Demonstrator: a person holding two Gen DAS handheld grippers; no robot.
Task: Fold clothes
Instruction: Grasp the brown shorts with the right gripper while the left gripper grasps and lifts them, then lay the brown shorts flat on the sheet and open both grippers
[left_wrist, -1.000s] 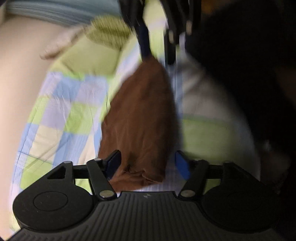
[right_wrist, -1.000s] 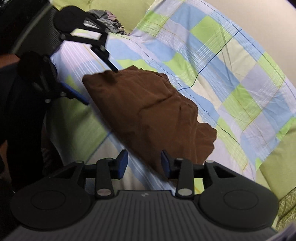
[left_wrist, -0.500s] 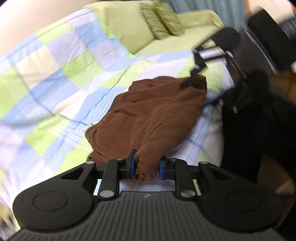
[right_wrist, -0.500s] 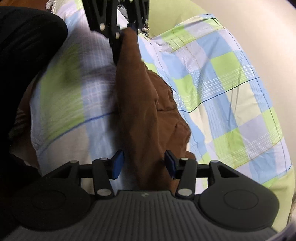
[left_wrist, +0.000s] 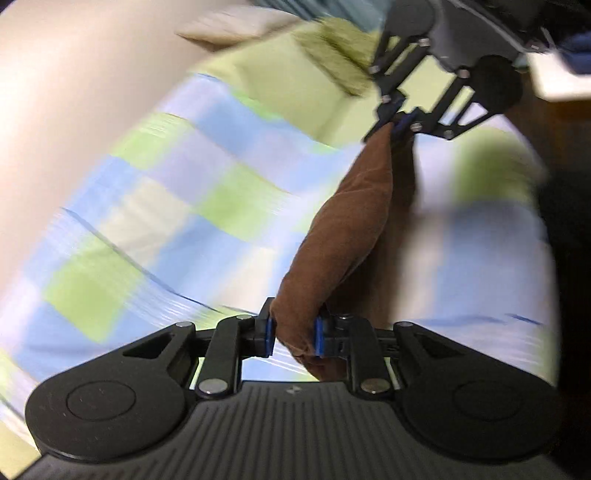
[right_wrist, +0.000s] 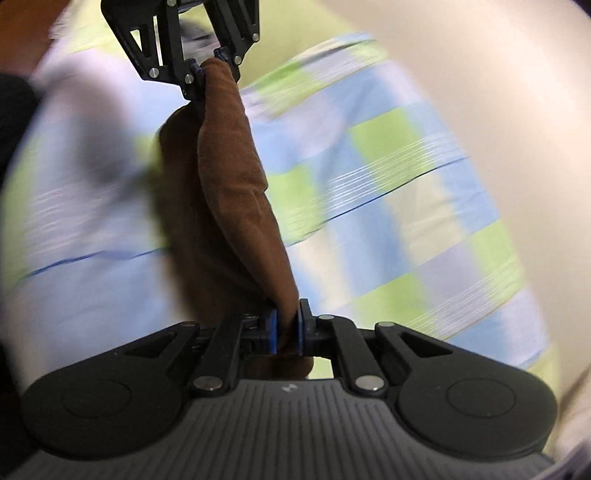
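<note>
The left gripper (left_wrist: 291, 336) is clamped on one end of the brown garment (left_wrist: 347, 221); the right gripper (right_wrist: 285, 332) pinches the opposite end, appearing at about 1 o'clock in the left wrist view. Between them the cloth hangs as a slack band above the checked bedspread (left_wrist: 155, 206), sagging toward 6 o'clock. It looks light, soft and limp, likely to droop and bunch wherever unsupported, so holding at the edge corners, as now, seems right. No brand, label or legible writing shows; both views are motion-blurred.
</note>
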